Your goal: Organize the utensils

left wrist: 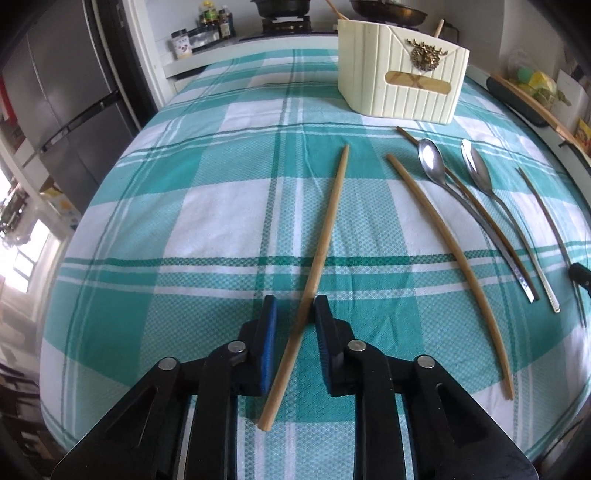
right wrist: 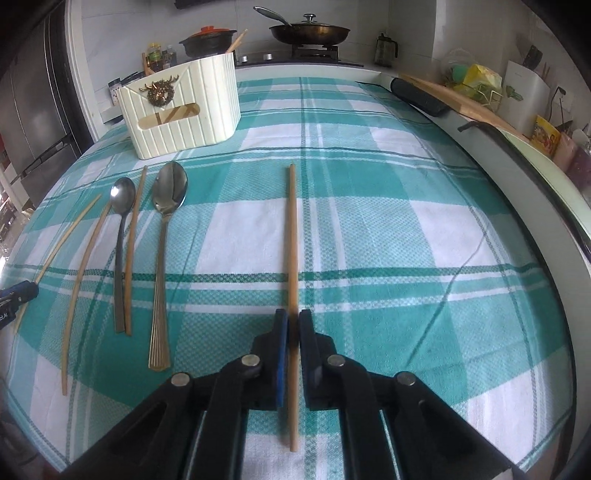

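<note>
A cream ribbed utensil holder (left wrist: 402,86) stands at the far side of the checked tablecloth; it also shows in the right wrist view (right wrist: 183,107). My left gripper (left wrist: 294,308) is open, its jaws either side of a wooden chopstick (left wrist: 325,236) lying on the cloth. My right gripper (right wrist: 293,321) is shut on another wooden chopstick (right wrist: 292,240). Between them lie a second loose chopstick (left wrist: 450,258), a third chopstick (right wrist: 132,243), a steel spoon (right wrist: 122,229) and a gold-handled spoon (right wrist: 164,258).
The teal and white cloth (right wrist: 406,221) covers the table. A stove with pans (right wrist: 310,33) stands behind it. A dark rolled mat (right wrist: 421,96) and a wooden board (right wrist: 461,103) lie along the right edge. A fridge (left wrist: 62,107) stands at the left.
</note>
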The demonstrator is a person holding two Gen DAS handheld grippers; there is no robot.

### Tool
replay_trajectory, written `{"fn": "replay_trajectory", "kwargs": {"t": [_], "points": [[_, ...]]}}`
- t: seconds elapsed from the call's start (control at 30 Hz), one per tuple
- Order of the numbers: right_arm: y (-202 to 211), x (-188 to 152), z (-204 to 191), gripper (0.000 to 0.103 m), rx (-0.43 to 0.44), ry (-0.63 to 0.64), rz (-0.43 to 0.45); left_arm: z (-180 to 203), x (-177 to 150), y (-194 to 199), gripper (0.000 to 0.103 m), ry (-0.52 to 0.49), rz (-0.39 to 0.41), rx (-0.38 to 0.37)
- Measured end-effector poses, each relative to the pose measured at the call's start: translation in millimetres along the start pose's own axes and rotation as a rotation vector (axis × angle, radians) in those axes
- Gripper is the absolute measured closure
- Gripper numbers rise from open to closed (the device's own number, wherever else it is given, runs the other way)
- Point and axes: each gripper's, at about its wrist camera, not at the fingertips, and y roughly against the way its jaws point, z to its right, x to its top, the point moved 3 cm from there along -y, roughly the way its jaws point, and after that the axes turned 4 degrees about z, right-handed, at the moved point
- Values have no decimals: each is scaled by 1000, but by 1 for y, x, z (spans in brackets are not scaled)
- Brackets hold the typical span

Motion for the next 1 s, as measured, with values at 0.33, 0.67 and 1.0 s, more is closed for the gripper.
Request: {"fn": "replay_trajectory", "kwargs": {"t": [0.33, 0.67, 1.0], "points": [[8, 4, 7, 62, 18, -33, 42, 10, 4, 0, 40, -32, 25, -6], [8, 2, 6, 62, 20, -36, 43, 9, 4, -1, 40, -38, 27, -4], [9, 27, 12, 62, 139, -15, -26, -20, 29, 4, 40, -38, 23, -121]]}}
